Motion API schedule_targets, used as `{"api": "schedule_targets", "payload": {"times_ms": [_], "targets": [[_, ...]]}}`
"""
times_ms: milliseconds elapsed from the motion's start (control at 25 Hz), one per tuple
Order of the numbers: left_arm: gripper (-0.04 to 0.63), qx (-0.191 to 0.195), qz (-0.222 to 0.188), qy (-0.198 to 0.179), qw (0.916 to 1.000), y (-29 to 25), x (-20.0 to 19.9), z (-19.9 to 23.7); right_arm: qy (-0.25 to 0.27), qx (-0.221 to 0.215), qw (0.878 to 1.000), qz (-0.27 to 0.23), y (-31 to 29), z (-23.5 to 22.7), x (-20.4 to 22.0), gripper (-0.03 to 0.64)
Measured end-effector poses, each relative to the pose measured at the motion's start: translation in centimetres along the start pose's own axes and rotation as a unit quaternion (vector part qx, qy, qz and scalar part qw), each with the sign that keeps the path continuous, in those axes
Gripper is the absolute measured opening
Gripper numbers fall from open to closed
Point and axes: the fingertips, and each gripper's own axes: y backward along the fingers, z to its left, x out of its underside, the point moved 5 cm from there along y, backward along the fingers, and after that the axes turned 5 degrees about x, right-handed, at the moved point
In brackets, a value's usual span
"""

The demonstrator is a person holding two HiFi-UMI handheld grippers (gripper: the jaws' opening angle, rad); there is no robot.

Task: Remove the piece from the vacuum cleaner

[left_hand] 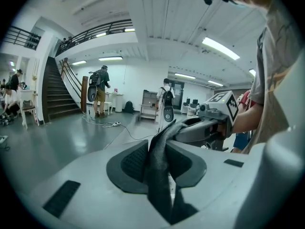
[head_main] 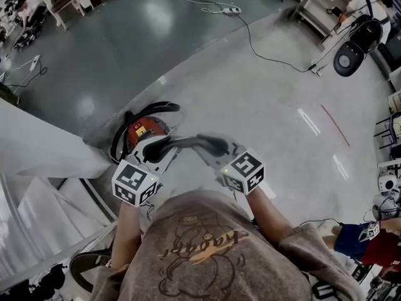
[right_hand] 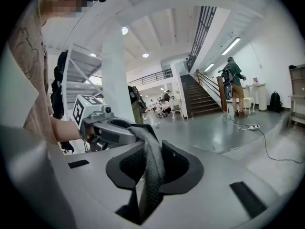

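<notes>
A dark grey cloth-like piece (head_main: 187, 142) hangs stretched between my two grippers at waist height. My left gripper (head_main: 153, 150) pinches one end; in the left gripper view the fabric (left_hand: 160, 178) is clamped between the pads of the left gripper (left_hand: 159, 162). My right gripper (head_main: 212, 147) holds the other end; in the right gripper view the fabric (right_hand: 153, 173) runs down between the pads of the right gripper (right_hand: 150, 163). Below and behind the left gripper stands the vacuum cleaner (head_main: 145, 129), round with a red top and a black hose (head_main: 120, 137) looping around it.
A white slanted stair panel (head_main: 44, 152) rises at the left. A power cable with a socket strip (head_main: 233, 10) trails over the floor ahead. A black speaker-like device (head_main: 348, 56) and a seated person are at the far right. Other people stand near the staircase (left_hand: 57, 94).
</notes>
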Motion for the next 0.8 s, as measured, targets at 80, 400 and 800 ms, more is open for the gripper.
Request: {"api": "schedule_targets", "payload": {"times_ms": [80,400,800], "targets": [[0.083,0.0,0.001,0.006,1.0,-0.2,1.0,0.1,-0.007,0.002,1.0,0.003,-0.3,0.0,0.9,0.067],[0.083,0.0,0.014,0.025,0.9996,-0.8,2.9,-0.3,-0.015,-0.001,1.0,0.022,-0.3,-0.1,2.9,0.067],[0.083,-0.005,0.007,0.028,0.9996,-0.8,2.0,-1.0,-0.004,0.004,1.0,0.015,0.5,-0.2,2.0,0.066]]}}
